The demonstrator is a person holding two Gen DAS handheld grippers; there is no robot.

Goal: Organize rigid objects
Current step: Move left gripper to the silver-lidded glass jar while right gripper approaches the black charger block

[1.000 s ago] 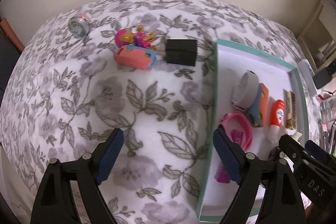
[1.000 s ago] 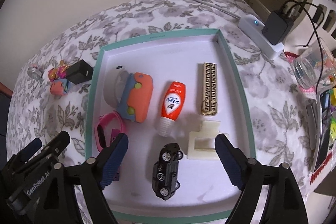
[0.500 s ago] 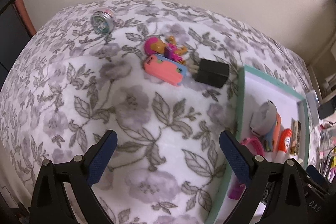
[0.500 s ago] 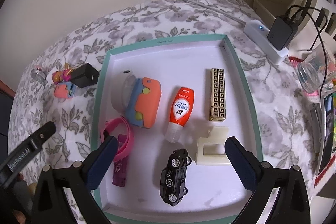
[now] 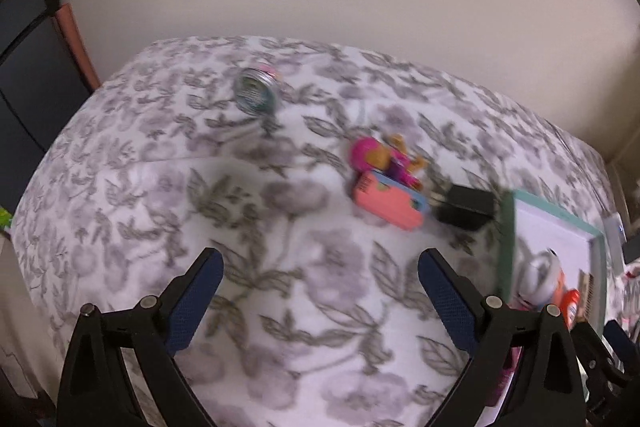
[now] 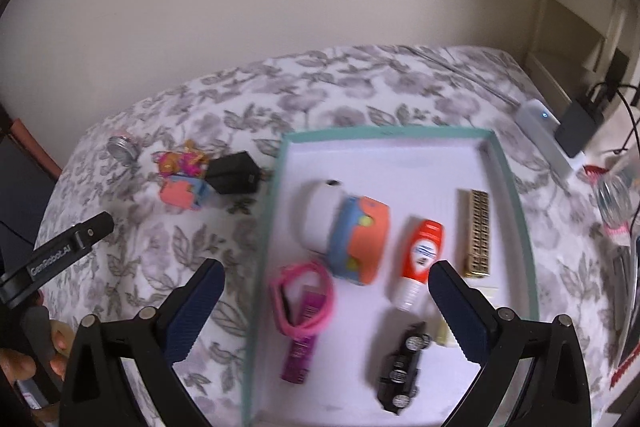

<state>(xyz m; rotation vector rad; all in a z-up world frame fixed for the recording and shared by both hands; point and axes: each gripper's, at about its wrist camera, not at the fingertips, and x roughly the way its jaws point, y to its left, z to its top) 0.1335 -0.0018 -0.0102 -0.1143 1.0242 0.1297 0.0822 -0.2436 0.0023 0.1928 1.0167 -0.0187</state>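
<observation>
My left gripper (image 5: pixel 320 267) hangs open over bare floral cloth. Beyond it lie a salmon case (image 5: pixel 386 205), a pink toy figure (image 5: pixel 380 157), a black charger (image 5: pixel 464 207) and, further back, a silver tin (image 5: pixel 256 97). My right gripper (image 6: pixel 326 275) stands open above the teal-rimmed tray (image 6: pixel 276 187), nothing between its pads. In the tray lie an orange-and-white toy camera (image 6: pixel 352 231), a red bottle (image 6: pixel 420 259), a gold lipstick (image 6: pixel 478 231), a pink watch band (image 6: pixel 304 297), a purple tube (image 6: pixel 302 347) and a black toy car (image 6: pixel 402 367).
A white power strip (image 6: pixel 540 131) with a black adapter (image 6: pixel 578 127) and cables sits at the far right, beside a glass jar (image 6: pixel 616 195). One finger of the left gripper (image 6: pixel 68 251) and a hand (image 6: pixel 24 359) show at the lower left. A wall backs the bed.
The left gripper has swung left, off the tray and over the cloth near the loose items. The right gripper has opened wider and lifted back from the toy car, which stays in the tray.
</observation>
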